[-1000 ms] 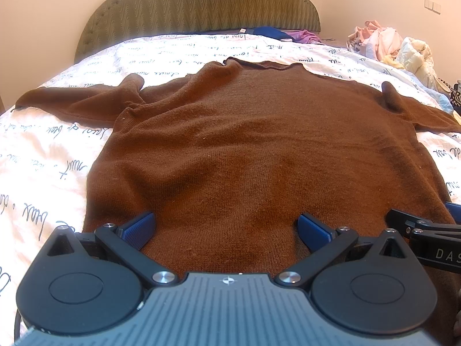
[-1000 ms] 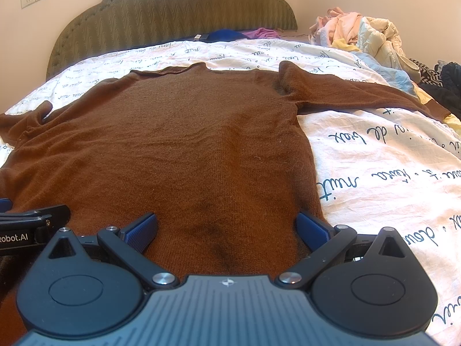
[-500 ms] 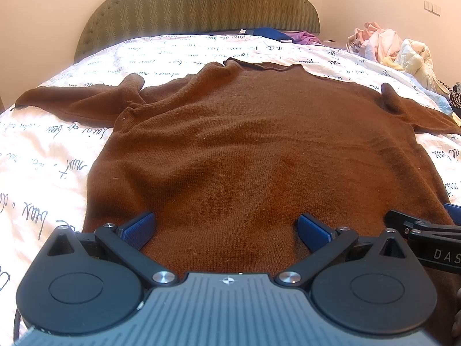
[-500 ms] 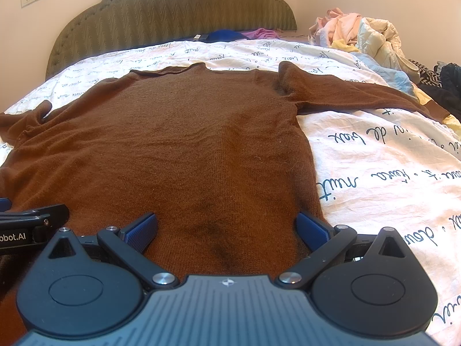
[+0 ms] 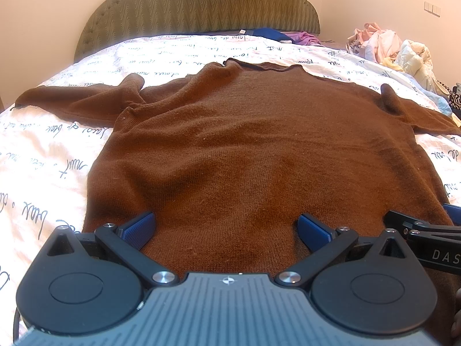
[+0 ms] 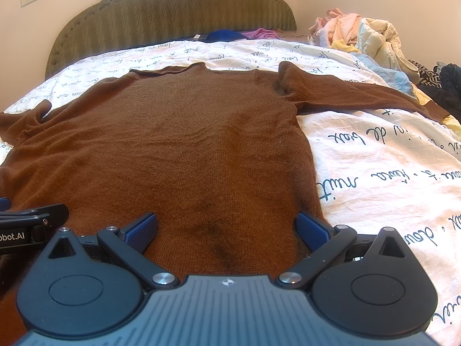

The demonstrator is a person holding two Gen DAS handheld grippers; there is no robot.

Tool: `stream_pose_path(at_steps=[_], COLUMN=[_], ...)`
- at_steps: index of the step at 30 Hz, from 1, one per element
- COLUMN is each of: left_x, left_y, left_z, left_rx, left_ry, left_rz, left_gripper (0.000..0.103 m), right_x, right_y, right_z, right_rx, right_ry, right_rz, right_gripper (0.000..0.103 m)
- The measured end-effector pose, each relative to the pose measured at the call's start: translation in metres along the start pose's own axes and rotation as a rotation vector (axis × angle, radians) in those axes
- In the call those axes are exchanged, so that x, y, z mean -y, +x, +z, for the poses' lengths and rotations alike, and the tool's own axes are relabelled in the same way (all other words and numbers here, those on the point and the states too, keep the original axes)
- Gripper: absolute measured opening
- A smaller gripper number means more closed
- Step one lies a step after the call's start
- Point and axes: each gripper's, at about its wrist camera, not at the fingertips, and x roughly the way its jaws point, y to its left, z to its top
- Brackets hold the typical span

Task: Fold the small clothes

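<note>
One brown sweater [image 5: 259,150]; two tools, left [image 5: 226,227], right [image 6: 226,226]; one bedspread [image 6: 389,173].

Black tongs [image 5: 226,227] with blue ribbed pads [image 5: 138,229], silver screws, grey ridged housing.

A brown sweater [image 6: 178,144] lies flat on the bed [image 6: 389,173], neck toward the headboard [image 6: 173,14]. The right hand-held gripper [image 6: 226,227] is spread wide over its hem. The left hand-held gripper [image 6: 28,222] shows at the left edge. Clothes [image 6: 360,34] are heaped far right.

Fuzzy knit sweater [image 5: 245,150] on smooth cotton sheet [image 5: 43,155].
</note>
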Motion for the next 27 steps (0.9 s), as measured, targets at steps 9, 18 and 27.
stream_pose_path(at_steps=[9,18,27], left_x=[0.0,0.0,0.0], left_y=[0.001,0.001,0.001], left_z=[0.0,-0.001,-0.001], left_rx=[-0.001,-0.001,0.0], left_ry=[0.001,0.002,-0.001], left_rz=[0.001,0.002,-0.001], left_gripper=[0.103,0.103,0.103], right_x=[-0.001,0.0,0.03], right_y=[0.0,0.0,-0.005], right_z=[-0.001,0.001,0.023], right_rx=[0.0,-0.009,-0.024], right_ry=[-0.001,0.002,0.065], right_rz=[-0.001,0.007,0.134], right_gripper=[0.103,0.103,0.103])
